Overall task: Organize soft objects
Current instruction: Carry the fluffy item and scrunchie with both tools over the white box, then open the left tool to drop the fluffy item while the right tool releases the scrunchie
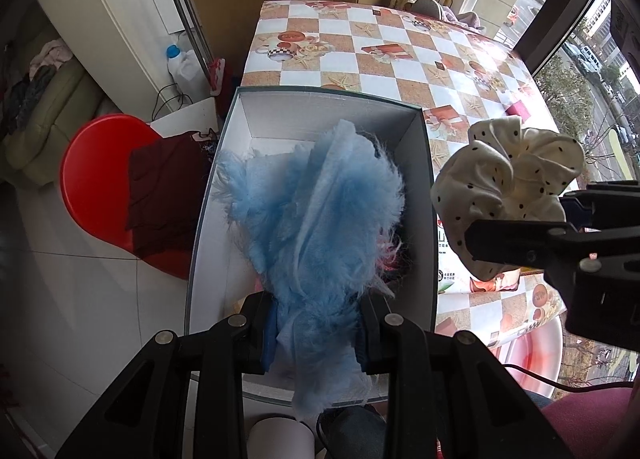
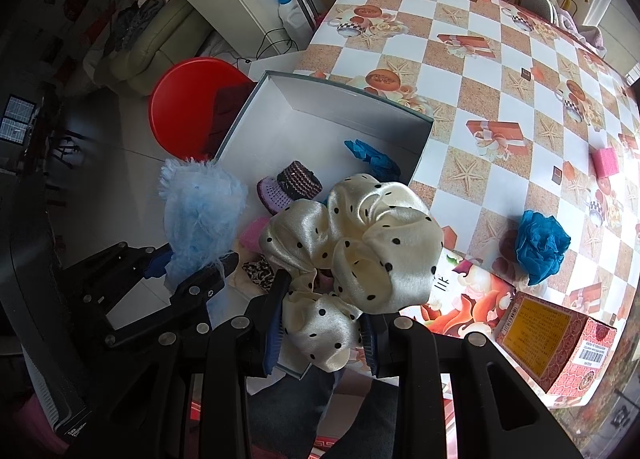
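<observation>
Basically both claws are loaded. Left claw (image 1: 316,335) is clamped on the fluffy blue duster cloth (image 1: 316,215), held over the open white box (image 1: 256,119), which sits at the table (image 1: 400,43) edge. Right claw (image 2: 320,339) is pinched on the cream polka-dot scrunchie (image 2: 352,243), hanging just beside the box's right wall, above the table.

Handling, my guess: both very light, fully soft, nothing fragile. Duster cloth is fuzzy and limp, droops from the grip, fibres may snag on the pads; take it by the flat woven base, not the fluff. Scrunchie looks like satin, so probably slippery; grab a bunched fold near the elastic core, as it is held now.

Looks: duster is pale blue, wispy fringe around a smoother centre strip. Scrunchie is glossy ivory with small black dots, heavily ruffled.

Already in the box: a crocheted dark-and-lilac piece (image 2: 294,185), a blue glove (image 2: 372,159), something pink (image 2: 254,237). A blue crumpled item (image 2: 540,245) and a pink sponge (image 2: 605,162) lie out on the table.
</observation>
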Tool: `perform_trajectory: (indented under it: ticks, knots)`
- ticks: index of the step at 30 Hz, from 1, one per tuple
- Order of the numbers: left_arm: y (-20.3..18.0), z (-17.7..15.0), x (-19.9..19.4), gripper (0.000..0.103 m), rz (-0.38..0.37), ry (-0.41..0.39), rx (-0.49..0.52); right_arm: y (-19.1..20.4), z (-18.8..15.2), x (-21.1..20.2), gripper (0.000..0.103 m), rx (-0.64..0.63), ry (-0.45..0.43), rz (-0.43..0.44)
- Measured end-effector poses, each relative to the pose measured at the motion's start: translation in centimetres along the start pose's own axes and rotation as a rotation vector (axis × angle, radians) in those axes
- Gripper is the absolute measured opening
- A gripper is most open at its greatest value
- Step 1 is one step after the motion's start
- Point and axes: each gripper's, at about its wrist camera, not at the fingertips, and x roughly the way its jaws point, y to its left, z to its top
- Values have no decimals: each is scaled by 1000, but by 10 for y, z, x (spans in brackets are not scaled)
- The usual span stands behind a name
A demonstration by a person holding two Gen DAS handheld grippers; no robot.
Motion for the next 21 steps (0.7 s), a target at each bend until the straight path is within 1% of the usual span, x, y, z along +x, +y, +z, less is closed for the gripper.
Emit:
perform_trajectory:
  ticks: [9, 15, 21]
  knots:
    - [8, 19, 6, 33, 8, -3, -25, 13, 21, 10, 33, -37, -1, -18]
    - [9, 20, 12, 33, 5, 12, -33, 20, 28, 14, 33, -61, 3, -26]
    - [10, 18, 17, 33, 3, 26, -42, 21, 30, 18, 33, -59, 11, -28]
